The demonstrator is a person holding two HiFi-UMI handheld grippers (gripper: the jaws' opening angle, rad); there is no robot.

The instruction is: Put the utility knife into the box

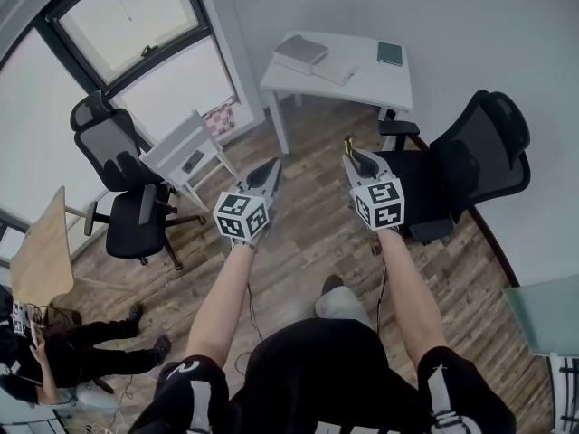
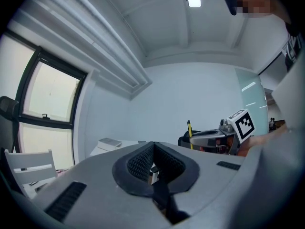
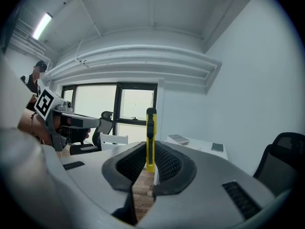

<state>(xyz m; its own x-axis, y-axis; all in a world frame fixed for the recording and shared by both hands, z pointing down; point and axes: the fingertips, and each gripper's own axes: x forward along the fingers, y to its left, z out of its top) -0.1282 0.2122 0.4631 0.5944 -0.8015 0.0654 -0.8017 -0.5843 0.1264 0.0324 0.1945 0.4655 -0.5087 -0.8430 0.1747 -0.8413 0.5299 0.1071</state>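
The utility knife (image 3: 151,137) is a slim yellow plastic body with a dark slider. It is likely light, stiff and a little slick, so it could pivot if pinched at one narrow spot. The safest hold is across the flat sides of the handle, low down and away from the blade end. No blade shows as extended.

The right gripper (image 3: 150,157) has just that hold: its ribbed pads are pressed onto the lower part of the knife, one on each flat side. The knife stands upright, and most of its length rises above the jaws. In the head view it shows as a short yellow sliver (image 1: 347,143) at the tip of the right gripper (image 1: 353,158), held in the air above the wooden floor (image 1: 308,242) and not resting on anything.

The left gripper (image 2: 152,147) has its jaws pressed together at the tips with nothing between them. It is held level beside the other gripper (image 1: 270,170), and the two are apart.

What looks like the box (image 1: 301,51) is flat and pale. It lies near the left end of the white desk (image 1: 362,84), and a dark notebook (image 1: 390,53) lies toward the desk's far right corner. Whether the box is open cannot be made out. The knife is well apart from the desk, so the carry across is not yet done — setting it down will probably call for tilting it flat first
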